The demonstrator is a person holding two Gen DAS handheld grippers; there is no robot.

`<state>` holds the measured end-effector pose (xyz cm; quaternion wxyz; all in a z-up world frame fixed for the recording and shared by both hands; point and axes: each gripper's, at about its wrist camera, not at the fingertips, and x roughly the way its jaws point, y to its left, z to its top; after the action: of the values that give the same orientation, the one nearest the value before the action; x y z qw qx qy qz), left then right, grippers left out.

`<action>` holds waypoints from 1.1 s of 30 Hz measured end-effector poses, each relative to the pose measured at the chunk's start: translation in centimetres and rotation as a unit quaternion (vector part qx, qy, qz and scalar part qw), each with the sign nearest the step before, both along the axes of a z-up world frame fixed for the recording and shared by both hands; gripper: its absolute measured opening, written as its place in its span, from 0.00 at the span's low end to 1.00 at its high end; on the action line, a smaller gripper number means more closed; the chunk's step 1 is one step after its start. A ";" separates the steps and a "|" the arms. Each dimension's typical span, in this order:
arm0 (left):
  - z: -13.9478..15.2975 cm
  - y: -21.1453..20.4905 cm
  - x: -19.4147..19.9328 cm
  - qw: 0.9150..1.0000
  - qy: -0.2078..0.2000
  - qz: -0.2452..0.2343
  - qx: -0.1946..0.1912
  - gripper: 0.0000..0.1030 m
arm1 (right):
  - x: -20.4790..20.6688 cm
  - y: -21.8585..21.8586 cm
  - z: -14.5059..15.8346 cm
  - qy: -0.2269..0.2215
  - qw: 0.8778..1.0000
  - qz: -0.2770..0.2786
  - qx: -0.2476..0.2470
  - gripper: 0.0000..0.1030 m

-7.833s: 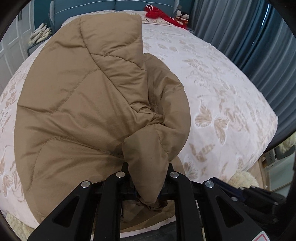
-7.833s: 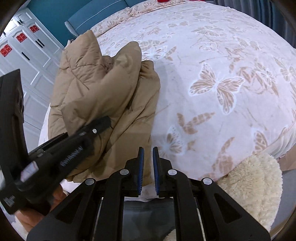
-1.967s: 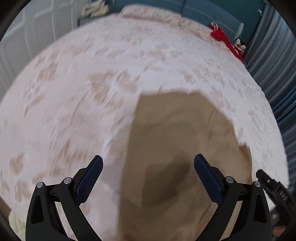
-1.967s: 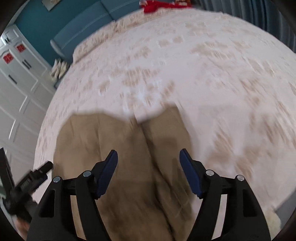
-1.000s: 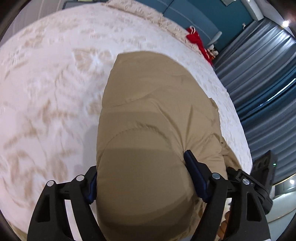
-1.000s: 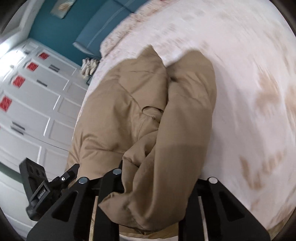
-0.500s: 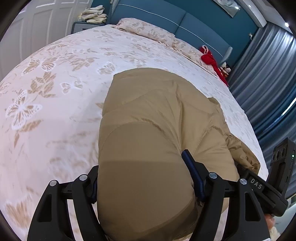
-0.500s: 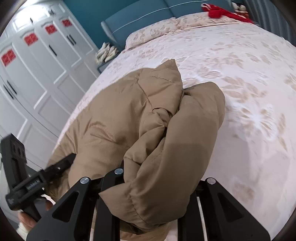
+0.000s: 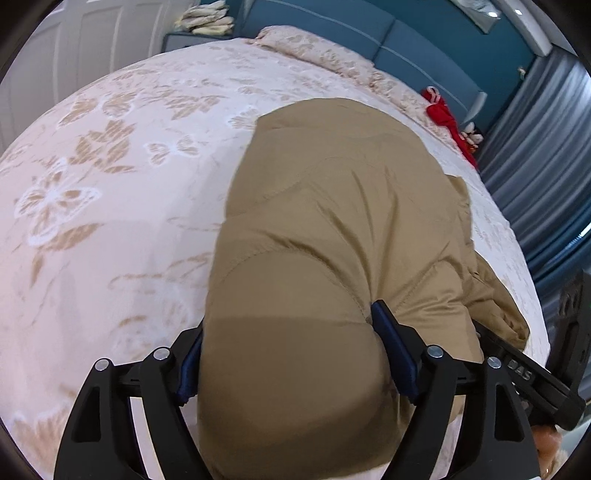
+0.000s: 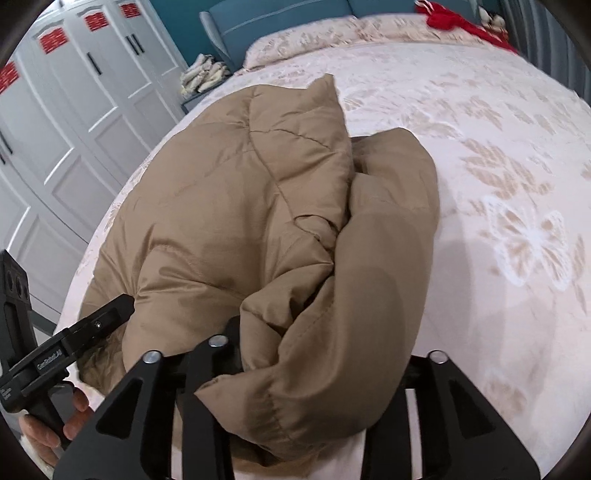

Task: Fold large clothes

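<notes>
Nearest to us, the left gripper (image 9: 291,358) stands wide around a thick fold of the tan padded jacket (image 9: 332,236); its blue pads (image 9: 393,347) sit against the bulging fabric on both sides, and its jaws have just been opening a little with the fold between them. We cannot tell whether the pads press the cloth.

The right gripper (image 10: 314,369) has a bunched sleeve-like roll of the same jacket draped over and between its fingers, which hides the pads. Its jaws have just been opening with the cloth between them, and we cannot tell whether they hold it.

At the lower left of the right wrist view, a person's hand (image 10: 55,424) grips the handle of the left gripper, just beside the jacket's near edge.

Ahead of both grippers the jacket lies in a rounded heap on the bed (image 9: 110,184), whose cover bears pale butterfly prints. Beyond the jacket come pillows (image 10: 314,29) and a red item (image 9: 441,114) at the blue headboard (image 9: 351,33). White cupboard doors (image 10: 74,92) stand to the far left of the right gripper, grey-blue curtains (image 9: 535,166) to the far right of the left one.
</notes>
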<state>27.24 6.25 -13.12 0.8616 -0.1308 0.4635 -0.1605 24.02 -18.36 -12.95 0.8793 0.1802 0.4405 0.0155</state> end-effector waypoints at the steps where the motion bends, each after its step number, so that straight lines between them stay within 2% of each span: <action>1: 0.5 0.3 -0.4 1.000 0.004 0.006 0.009 0.77 | -0.6 -0.4 0.3 0.011 1.000 -0.007 0.010 0.41; 3: 1.7 0.4 -1.3 0.999 0.000 0.014 0.040 0.77 | -2.0 -0.9 1.1 0.023 0.999 -0.021 0.019 0.48; 5: 3.6 0.4 -2.7 0.996 -0.017 0.020 0.088 0.76 | -4.1 -1.4 2.2 0.018 0.999 -0.033 0.010 0.55; 8: 6.2 0.1 -4.1 0.989 -0.037 0.030 0.140 0.76 | -7.1 -1.5 4.2 0.008 0.998 -0.054 -0.032 0.55; 9: 6.8 0.0 -4.3 0.987 -0.042 0.033 0.151 0.76 | -7.6 -1.4 4.7 0.005 0.998 -0.054 -0.039 0.51; 11: 8.1 -0.5 -4.7 0.983 -0.055 0.041 0.170 0.76 | -8.7 -0.5 6.5 -0.011 0.997 -0.045 -0.054 0.25; 12: 8.8 -1.0 -4.9 0.980 -0.064 0.045 0.183 0.76 | -8.7 0.1 7.3 -0.017 0.997 -0.036 -0.061 0.18; 13: 9.3 -1.6 -5.0 0.976 -0.074 0.049 0.199 0.76 | -8.5 0.5 8.0 -0.019 0.997 -0.029 -0.066 0.06; 15: 9.6 -2.8 -4.8 0.969 -0.081 0.052 0.226 0.76 | -7.6 1.7 9.1 -0.027 0.997 -0.012 -0.076 0.04; 17: 9.0 -3.9 -4.4 0.966 -0.078 0.052 0.241 0.76 | -6.4 2.7 9.5 -0.021 0.995 -0.009 -0.101 0.04; 20: 6.9 -5.1 -3.7 0.966 -0.053 0.045 0.250 0.70 | -4.7 3.2 8.0 0.003 0.993 -0.010 -0.121 0.04; 23: 4.5 -5.9 -3.3 0.966 -0.027 0.040 0.254 0.70 | -3.5 3.2 5.4 0.036 0.990 -0.014 -0.137 0.03; 26: 3.1 -6.1 -3.4 0.966 -0.022 0.043 0.254 0.71 | -3.1 2.8 3.2 0.062 0.990 -0.015 -0.124 0.03; 33: 1.2 -6.6 -3.4 0.964 -0.023 0.046 0.261 0.74 | -2.7 3.0 0.3 0.078 0.990 -0.010 -0.121 0.03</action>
<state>23.83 -0.34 -11.89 0.8826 0.0809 0.4632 0.0029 21.36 -15.34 -12.62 0.8577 0.0778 0.5046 -0.0612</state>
